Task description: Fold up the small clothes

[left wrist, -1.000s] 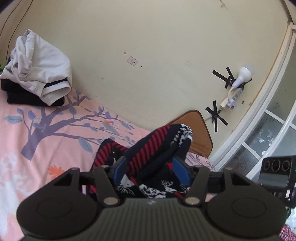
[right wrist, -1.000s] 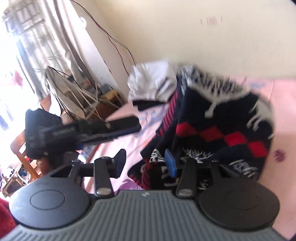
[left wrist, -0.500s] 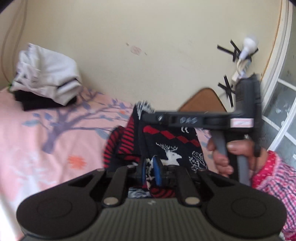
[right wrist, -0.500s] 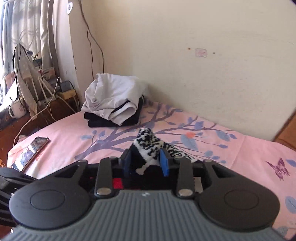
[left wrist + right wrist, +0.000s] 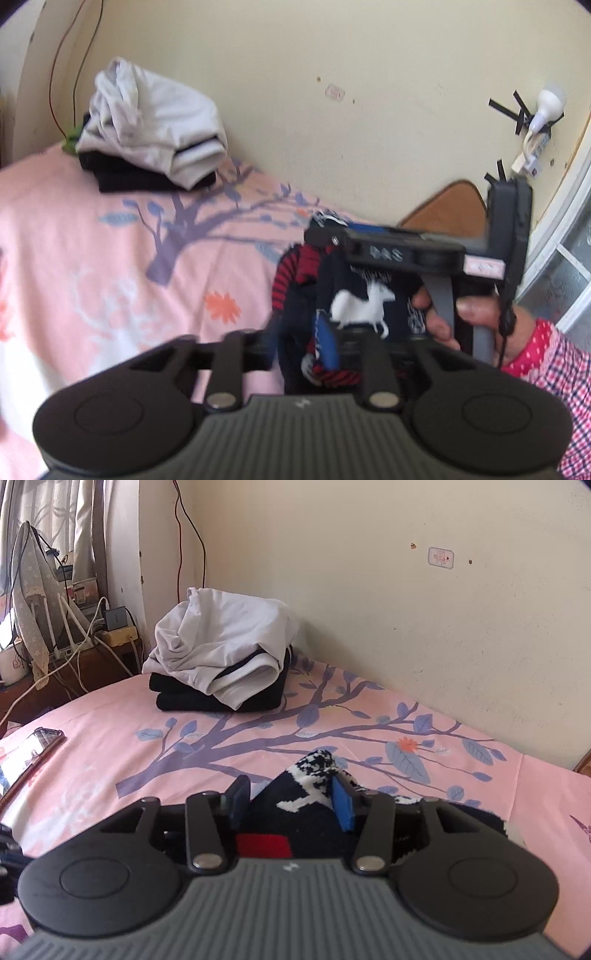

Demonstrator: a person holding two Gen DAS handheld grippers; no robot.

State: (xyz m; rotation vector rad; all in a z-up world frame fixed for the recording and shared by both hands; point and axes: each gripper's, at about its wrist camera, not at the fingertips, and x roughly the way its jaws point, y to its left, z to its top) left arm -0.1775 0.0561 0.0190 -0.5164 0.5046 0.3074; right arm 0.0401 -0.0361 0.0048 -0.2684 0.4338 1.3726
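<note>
A small dark knitted sweater (image 5: 364,302) with red stripes and a white deer pattern hangs over the pink bed sheet (image 5: 92,266). In the left wrist view the left gripper (image 5: 295,343) has its fingers spread wide, one blue pad (image 5: 327,343) against the cloth. The right gripper's body (image 5: 402,251) is held by a hand just beyond, above the sweater. In the right wrist view the right gripper (image 5: 291,799) has the sweater's black-and-white patterned edge (image 5: 314,771) between its parted blue pads.
A folded stack of white and black clothes (image 5: 221,657) lies at the bed's far corner by the wall. A phone (image 5: 26,753) lies at the bed's left edge. A desk with cables (image 5: 62,638) stands beyond it. A wooden headboard (image 5: 447,206) and a taped bulb (image 5: 546,107) are at the right.
The left gripper's fingers went from wide, to nearly shut on the sweater, to wide again. The right gripper's pads have parted further, and the sweater sits lower over the bed.
</note>
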